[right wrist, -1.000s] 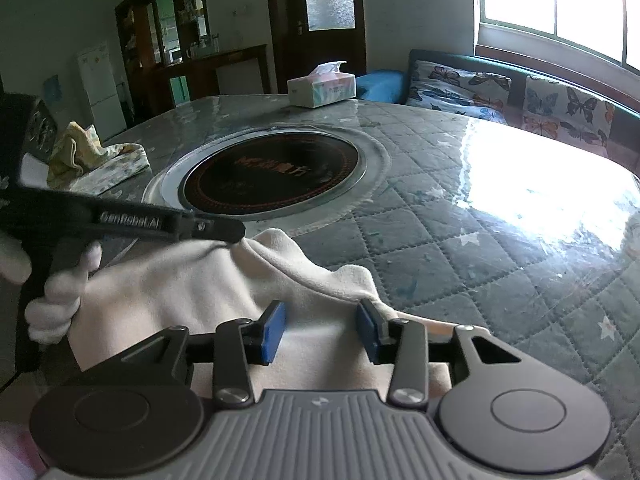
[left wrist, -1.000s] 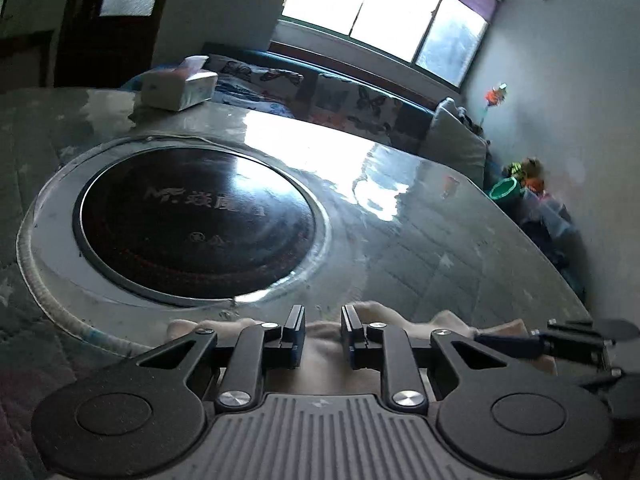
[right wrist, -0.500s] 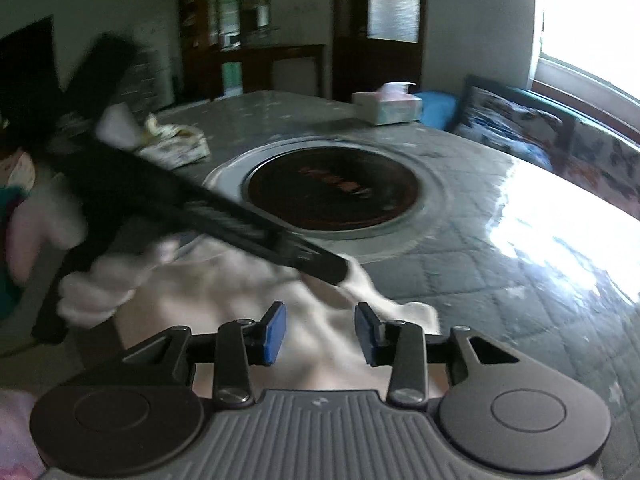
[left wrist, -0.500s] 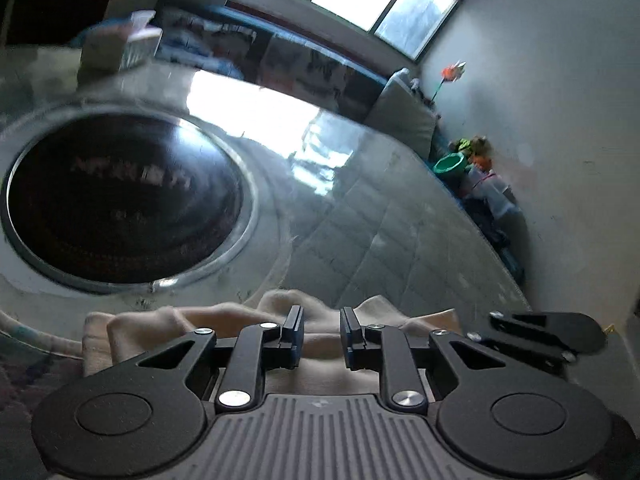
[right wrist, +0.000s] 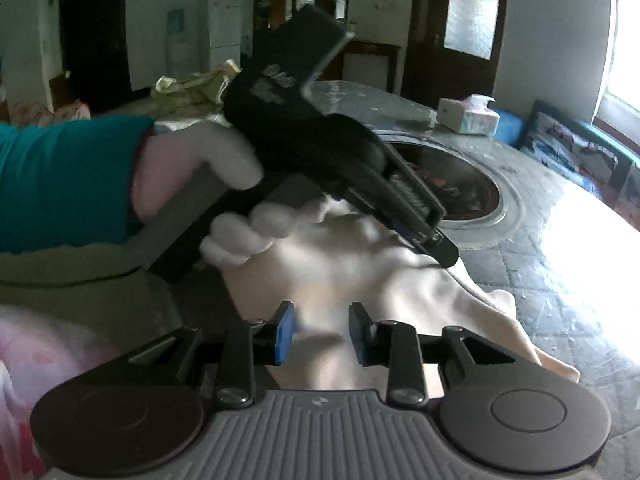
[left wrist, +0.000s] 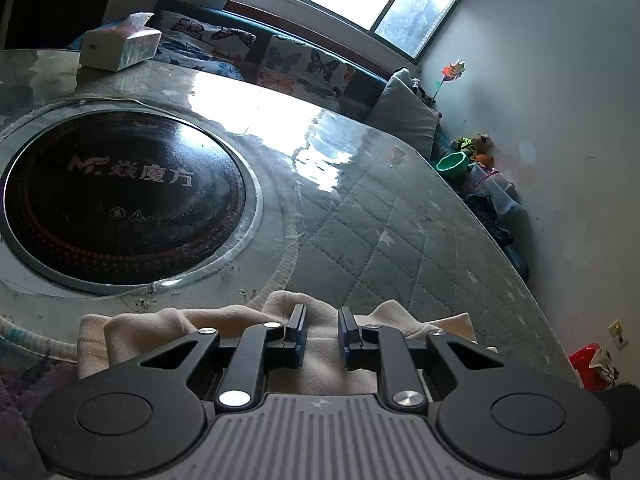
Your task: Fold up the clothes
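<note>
i'm working a cream garment (left wrist: 224,334) that lies bunched on the near edge of the table (left wrist: 400,232), just in front of the round black cooktop (left wrist: 120,196) set into it. my left hand-held gripper (left wrist: 322,334) has its jaws nearly together with a ridge of the cloth rising between them; whether the pads truly bite the fabric i cannot tell from here. my right hand-held gripper (right wrist: 322,334) is closing, with cream cloth lying under the gap, but its blue pads (right wrist: 285,332) look clear of it, so it grasps nothing yet.

to do this step well, i'd let the right jaws finish closing only once a real pinch of hem sits between the pads, not a single loose wrinkle. both grips should take matching edges, so the fold comes out square. i'd keep the cloth low and slightly taut between the two, and watch the far sleeve (right wrist: 532,344) trailing toward the table's rim.
</note>
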`<control>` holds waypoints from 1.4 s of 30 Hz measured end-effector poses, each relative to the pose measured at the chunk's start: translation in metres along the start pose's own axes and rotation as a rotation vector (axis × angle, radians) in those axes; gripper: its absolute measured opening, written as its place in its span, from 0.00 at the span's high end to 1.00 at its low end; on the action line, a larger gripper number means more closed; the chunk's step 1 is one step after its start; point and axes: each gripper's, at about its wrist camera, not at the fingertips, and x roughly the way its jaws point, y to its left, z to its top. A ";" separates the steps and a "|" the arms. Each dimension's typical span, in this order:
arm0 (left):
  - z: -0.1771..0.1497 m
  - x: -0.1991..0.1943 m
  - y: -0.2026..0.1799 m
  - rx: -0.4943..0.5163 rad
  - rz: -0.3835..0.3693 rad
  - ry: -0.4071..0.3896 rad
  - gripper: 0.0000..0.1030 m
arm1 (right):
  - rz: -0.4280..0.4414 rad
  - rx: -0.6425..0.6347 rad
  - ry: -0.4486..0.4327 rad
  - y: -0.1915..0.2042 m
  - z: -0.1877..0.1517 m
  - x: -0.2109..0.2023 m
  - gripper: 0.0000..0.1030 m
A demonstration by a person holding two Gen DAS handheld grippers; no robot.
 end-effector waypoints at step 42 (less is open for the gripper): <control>-0.100 -0.099 -0.007 0.093 0.001 -0.079 0.87 | -0.096 0.188 -0.039 -0.032 -0.008 -0.018 0.81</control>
